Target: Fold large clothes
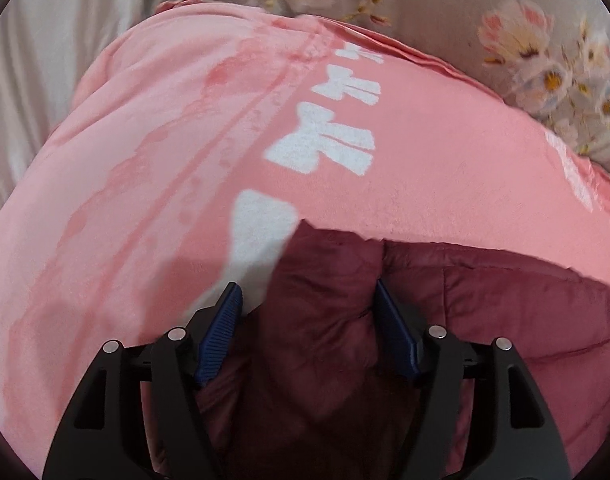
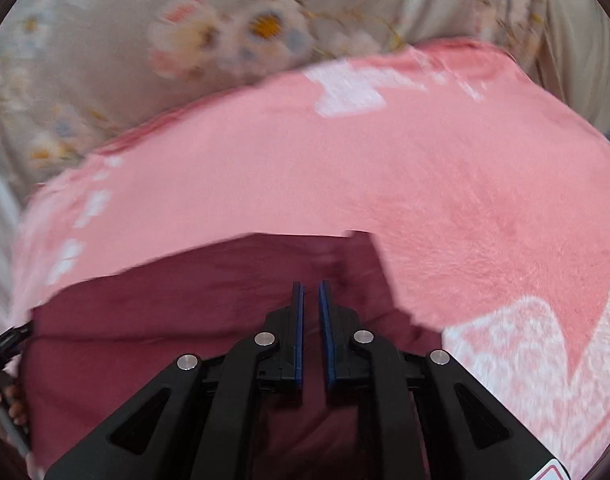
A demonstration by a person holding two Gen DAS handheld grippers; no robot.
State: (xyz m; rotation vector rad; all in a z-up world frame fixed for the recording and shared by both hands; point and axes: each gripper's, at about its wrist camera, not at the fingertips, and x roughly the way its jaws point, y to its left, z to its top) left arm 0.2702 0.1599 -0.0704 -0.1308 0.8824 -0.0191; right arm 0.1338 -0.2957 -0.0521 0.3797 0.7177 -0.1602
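A dark maroon padded garment [image 1: 465,320] lies on a pink blanket [image 1: 425,168], with its far edge running across the lower half of both views. My left gripper [image 1: 307,286] stands wide over a raised fold of the garment. The fold sits between the blue pads [image 1: 221,328], and the left pad is clear of the cloth. In the right wrist view the garment [image 2: 165,312] spreads flat beneath my right gripper [image 2: 311,284]. Its pads are a narrow slit apart, and nothing shows pinched between them.
The pink blanket [image 2: 385,180] carries white bow prints and covers most of the surface. Floral bedding [image 2: 145,40] lies beyond its far edge, and pale sheet [image 1: 33,60] lies at the far left. A hand [image 2: 13,404] on a black handle shows at the lower left edge.
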